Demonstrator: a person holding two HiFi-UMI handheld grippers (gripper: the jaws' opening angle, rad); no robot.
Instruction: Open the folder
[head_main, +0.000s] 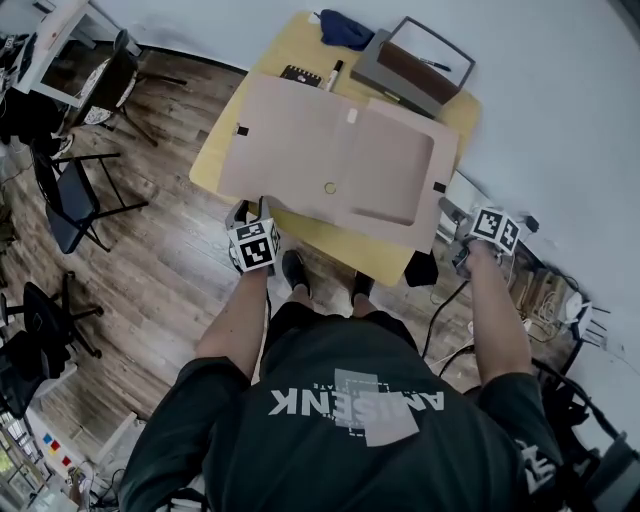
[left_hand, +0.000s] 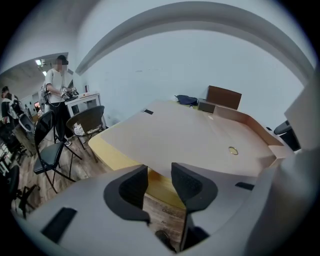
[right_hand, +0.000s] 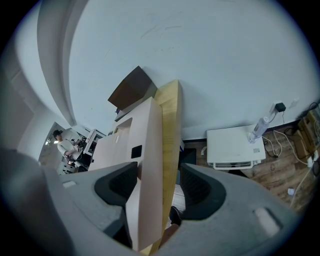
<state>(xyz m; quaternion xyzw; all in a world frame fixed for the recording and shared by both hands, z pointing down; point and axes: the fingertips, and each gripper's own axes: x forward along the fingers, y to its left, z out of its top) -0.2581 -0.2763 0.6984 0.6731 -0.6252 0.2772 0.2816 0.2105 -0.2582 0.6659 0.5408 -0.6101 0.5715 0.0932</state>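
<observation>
The folder (head_main: 320, 150) lay open. Left hand-held gripper (left_hand: 159, 172) gaped empty; right hand-held gripper (right_hand: 158, 172) gaped astride its edge. Advised: withdraw straight, no dragging.

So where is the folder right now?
In the head view the folder lies open flat on the yellow table, spanning between the left gripper and the right gripper, with a grey tray just beyond its far right corner.

Both arms extended; left tool (left_hand: 159, 167), right tool (right_hand: 157, 167) jaws apart.
</observation>
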